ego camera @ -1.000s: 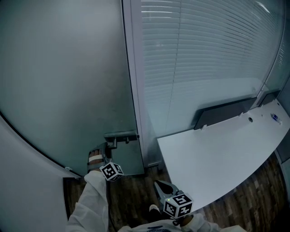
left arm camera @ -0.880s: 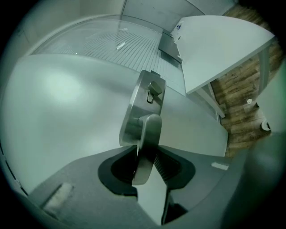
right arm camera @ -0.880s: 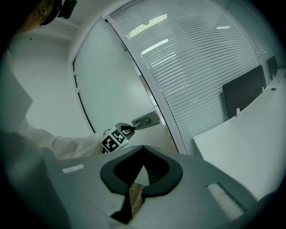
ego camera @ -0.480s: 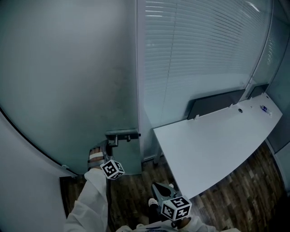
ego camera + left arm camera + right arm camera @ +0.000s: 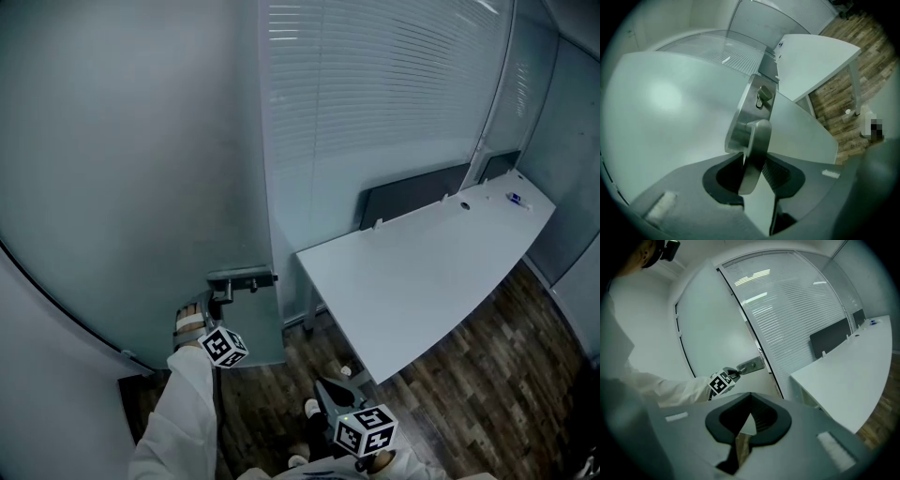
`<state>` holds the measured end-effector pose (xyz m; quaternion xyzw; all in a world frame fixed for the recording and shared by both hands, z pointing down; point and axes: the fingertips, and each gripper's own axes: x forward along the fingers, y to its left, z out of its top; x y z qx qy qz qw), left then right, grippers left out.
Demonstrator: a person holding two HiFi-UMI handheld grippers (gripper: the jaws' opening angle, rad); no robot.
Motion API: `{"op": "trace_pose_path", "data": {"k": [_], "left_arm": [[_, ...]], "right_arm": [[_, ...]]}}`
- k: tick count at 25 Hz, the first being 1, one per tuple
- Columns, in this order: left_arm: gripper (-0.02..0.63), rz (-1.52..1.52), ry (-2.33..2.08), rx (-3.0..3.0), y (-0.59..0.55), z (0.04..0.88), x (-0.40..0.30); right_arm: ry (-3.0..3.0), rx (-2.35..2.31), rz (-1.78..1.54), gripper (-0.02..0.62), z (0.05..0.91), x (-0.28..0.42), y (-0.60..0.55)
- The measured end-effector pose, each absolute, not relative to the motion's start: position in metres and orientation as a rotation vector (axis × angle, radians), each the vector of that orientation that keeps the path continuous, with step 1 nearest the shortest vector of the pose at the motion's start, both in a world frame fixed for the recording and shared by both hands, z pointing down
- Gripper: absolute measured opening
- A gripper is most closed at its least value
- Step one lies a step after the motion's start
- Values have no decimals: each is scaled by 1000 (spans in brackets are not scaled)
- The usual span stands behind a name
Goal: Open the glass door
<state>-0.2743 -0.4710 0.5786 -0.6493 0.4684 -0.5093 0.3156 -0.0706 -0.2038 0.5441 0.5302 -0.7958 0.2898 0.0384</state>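
The frosted glass door (image 5: pixel 131 169) fills the left of the head view, with a metal handle (image 5: pixel 239 278) low on its right edge. My left gripper (image 5: pixel 218 302) is shut on that handle. In the left gripper view the silver lever (image 5: pixel 757 136) runs down between the jaws of the left gripper (image 5: pixel 754 165), under the lock plate (image 5: pixel 752 105). My right gripper (image 5: pixel 330 389) hangs low in the middle, away from the door, shut and with nothing in it. The right gripper view shows the right gripper (image 5: pixel 749 420) with tips together, aimed towards the handle plate (image 5: pixel 751 365).
A white desk (image 5: pixel 422 272) stands just right of the door, with a dark panel (image 5: pixel 412 199) behind it. A blind-covered glass wall (image 5: pixel 375 103) runs along the back. Dark wood floor (image 5: pixel 487 375) shows at the lower right. A person's white sleeve (image 5: pixel 183 412) leads to the left gripper.
The left gripper stays clamped on the handle while the view swings. The desk now sits further left, and more floor shows on the right. The right gripper stays low and shut.
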Motion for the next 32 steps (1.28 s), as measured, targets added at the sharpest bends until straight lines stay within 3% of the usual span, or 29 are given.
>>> {"op": "trace_pose_path", "data": {"k": [13,32], "left_arm": [[126,-1330,1220,-1698,-442,576,-275],[122,-1319,1346,-1674,-372,558,-283]], "right_arm": [[-2340,1729,921,5,550,-46,-129],[-2400,1585,953,4,548,-44,-117]]}}
